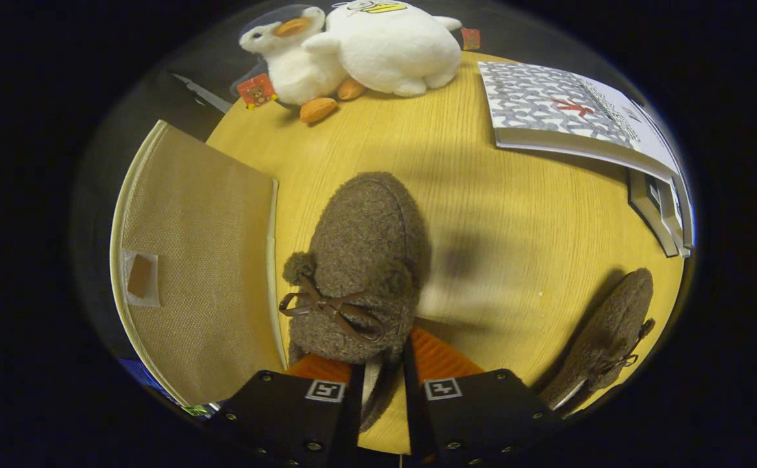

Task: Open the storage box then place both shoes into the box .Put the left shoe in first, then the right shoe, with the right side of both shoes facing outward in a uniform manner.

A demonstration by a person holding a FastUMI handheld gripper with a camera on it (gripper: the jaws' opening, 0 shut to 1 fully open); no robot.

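Gripping the heel end of one brown fleecy shoe point(362, 273), the gripper point(381, 364) had its jaws closed in on the shoe's rear edge, one finger on each side, both pressing on it. The shoe pointed away from the fingers, toe toward the far side of the round wooden table point(514, 214), with a brown bow and a pompom on its upper just ahead of the fingers. Whether the sole rested on the table or was lifted clear could not be determined. The storage box point(203, 260), a beige woven-fabric item with a pale rim, stood just beside the held shoe on its left, and a small clear patch with a brown tab showed on its visible surface. Whether that surface was a lid or a wall could not be determined. The second shoe point(609, 335), of the same material, lay to the right of the fingers near the table's edge, well apart from the first. Beyond the held shoe, two white plush ducks point(359, 49) sat at the far edge of the table, and a stack of books point(566, 107) lay at the far right.
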